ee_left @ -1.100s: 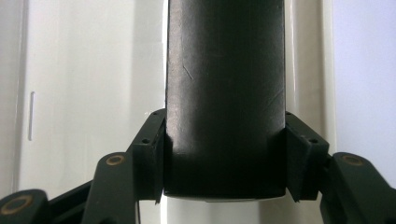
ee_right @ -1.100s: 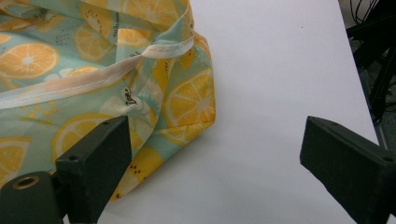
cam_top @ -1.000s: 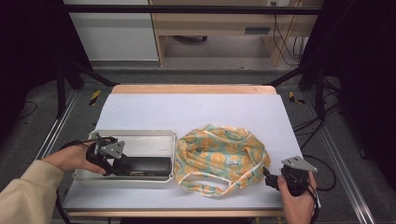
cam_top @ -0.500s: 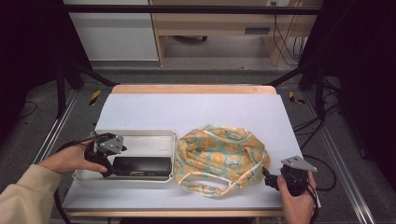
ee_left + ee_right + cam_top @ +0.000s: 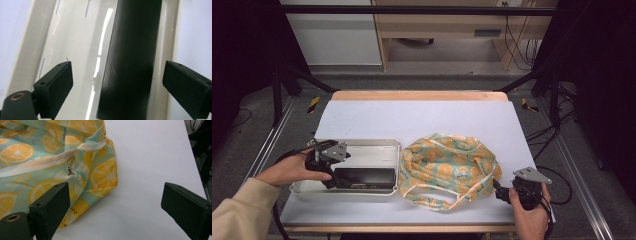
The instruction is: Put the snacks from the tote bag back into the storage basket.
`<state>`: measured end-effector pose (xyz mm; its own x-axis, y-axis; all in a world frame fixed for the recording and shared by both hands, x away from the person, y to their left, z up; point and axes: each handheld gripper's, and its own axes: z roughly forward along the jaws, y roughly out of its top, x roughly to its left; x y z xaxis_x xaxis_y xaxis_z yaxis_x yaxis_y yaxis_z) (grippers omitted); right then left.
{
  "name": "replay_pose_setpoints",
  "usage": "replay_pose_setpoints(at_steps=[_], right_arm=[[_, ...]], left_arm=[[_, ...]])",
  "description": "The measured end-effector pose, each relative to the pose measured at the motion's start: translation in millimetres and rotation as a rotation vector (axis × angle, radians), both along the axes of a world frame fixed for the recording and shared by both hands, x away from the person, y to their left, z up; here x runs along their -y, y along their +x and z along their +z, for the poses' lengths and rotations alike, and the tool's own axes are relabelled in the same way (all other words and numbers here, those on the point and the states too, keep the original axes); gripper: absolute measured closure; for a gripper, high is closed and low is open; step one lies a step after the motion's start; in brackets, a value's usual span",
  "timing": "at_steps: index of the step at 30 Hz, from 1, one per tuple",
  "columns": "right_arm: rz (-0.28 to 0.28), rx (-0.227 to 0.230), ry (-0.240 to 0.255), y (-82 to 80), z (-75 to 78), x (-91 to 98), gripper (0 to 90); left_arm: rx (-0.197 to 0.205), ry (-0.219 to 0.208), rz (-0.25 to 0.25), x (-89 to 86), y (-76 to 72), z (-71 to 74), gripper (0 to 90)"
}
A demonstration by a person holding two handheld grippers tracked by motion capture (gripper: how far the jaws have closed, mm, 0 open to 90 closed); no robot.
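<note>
Left gripper (image 5: 117,82) jaws just opened wide, black box (image 5: 130,62) released in tray (image 5: 367,147); right gripper (image 5: 112,205) apart by bag (image 5: 50,157).

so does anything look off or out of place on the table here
Nothing is spilled or broken. The fruit-print cloth bag lies crumpled and slack beside the metal tray, one strap trailing toward the table's near edge. The black flat object lies along the tray's near wall. The left gripper has just been opening, its jaws now wide either side of that object.

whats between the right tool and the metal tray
In the high view, the orange-print fabric bag lies on the white tabletop between the right tool and the shallow metal tray.
</note>
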<state>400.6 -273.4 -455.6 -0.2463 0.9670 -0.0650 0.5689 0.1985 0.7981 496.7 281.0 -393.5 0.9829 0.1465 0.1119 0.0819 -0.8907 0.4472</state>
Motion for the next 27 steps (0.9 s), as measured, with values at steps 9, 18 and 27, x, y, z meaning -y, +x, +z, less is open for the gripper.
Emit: replay_pose_setpoints(at_steps=[9, 18, 27], right_arm=[[0.002, -0.002, 0.0, -0.2, 0.0, 0.1, 8.8], [0.006, -0.001, -0.001, 0.1, 0.0, -0.3, 8.8], [0.003, -0.001, 0.002, 0.1, -0.1, 0.0, 8.7]], left_arm=[[0.033, 0.011, -0.014, 18.0, -8.6, 9.0, 9.5], [0.041, -0.01, 0.006, 39.1, -23.7, 20.2, 9.3], [0.065, -0.011, -0.03, 60.4, -39.3, 29.9, 9.3]])
